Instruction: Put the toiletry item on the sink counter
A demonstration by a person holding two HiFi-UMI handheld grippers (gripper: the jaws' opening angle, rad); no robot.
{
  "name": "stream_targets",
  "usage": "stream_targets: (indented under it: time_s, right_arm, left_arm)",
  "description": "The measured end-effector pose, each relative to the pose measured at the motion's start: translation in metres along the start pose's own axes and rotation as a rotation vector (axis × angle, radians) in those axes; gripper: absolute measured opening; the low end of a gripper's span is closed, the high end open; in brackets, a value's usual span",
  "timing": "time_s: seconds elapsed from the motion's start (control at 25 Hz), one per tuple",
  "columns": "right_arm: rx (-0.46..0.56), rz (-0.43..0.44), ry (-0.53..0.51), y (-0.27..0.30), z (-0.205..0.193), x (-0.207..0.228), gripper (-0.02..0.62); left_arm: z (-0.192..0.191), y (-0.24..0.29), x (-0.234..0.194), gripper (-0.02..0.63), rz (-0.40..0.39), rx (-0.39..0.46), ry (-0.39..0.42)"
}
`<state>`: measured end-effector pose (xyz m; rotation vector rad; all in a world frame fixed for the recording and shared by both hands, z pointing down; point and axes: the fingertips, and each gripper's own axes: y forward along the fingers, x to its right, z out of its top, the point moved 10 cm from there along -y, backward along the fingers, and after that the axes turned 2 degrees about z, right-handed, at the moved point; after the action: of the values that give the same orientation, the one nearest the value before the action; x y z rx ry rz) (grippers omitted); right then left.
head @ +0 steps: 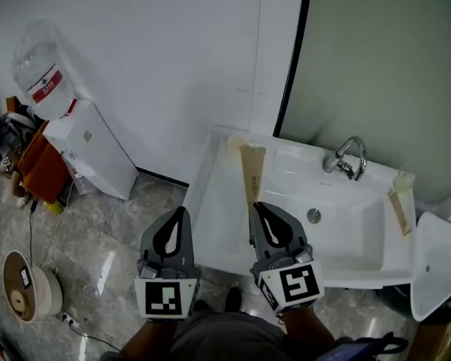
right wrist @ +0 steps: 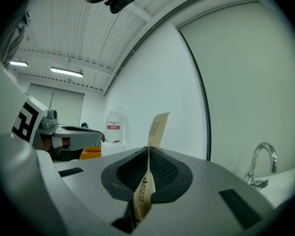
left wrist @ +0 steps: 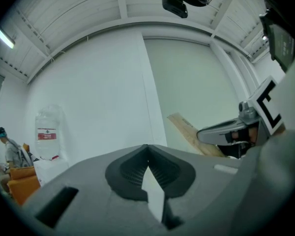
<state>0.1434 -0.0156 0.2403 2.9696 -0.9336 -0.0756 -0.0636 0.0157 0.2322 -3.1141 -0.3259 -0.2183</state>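
Observation:
My right gripper [head: 259,205] is shut on a long tan paper toiletry sachet [head: 252,173], which sticks out ahead of the jaws over the left side of the white sink counter [head: 219,201]. In the right gripper view the sachet [right wrist: 156,128] stands up from between the closed jaws of that gripper [right wrist: 148,150]. My left gripper [head: 181,213] hangs beside it over the floor, left of the counter, shut with nothing in it [left wrist: 147,149]. The left gripper view shows the sachet [left wrist: 187,132] and the right gripper [left wrist: 226,132] at its right.
A second tan sachet [head: 399,201] lies on the counter's right side, near the chrome tap [head: 347,156]. A water dispenser [head: 90,145] with a bottle [head: 43,77] stands at the left wall. A white lidded bin [head: 436,265] sits at the right; a round device [head: 26,295] on the floor.

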Motion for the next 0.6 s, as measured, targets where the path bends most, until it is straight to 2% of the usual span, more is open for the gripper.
stream_targets:
  time_s: [0.28,0.6]
  right_arm:
    - [0.019,0.039,-0.025,0.026,0.005,-0.001,0.017]
    - [-0.021,0.029,-0.034,0.059,-0.001,-0.002,0.017]
  left_arm:
    - [-0.005,0.003,-0.020,0.011,0.062,0.003,-0.002]
    - [-0.020,0.030,-0.045,0.011,0.051,-0.023,-0.047]
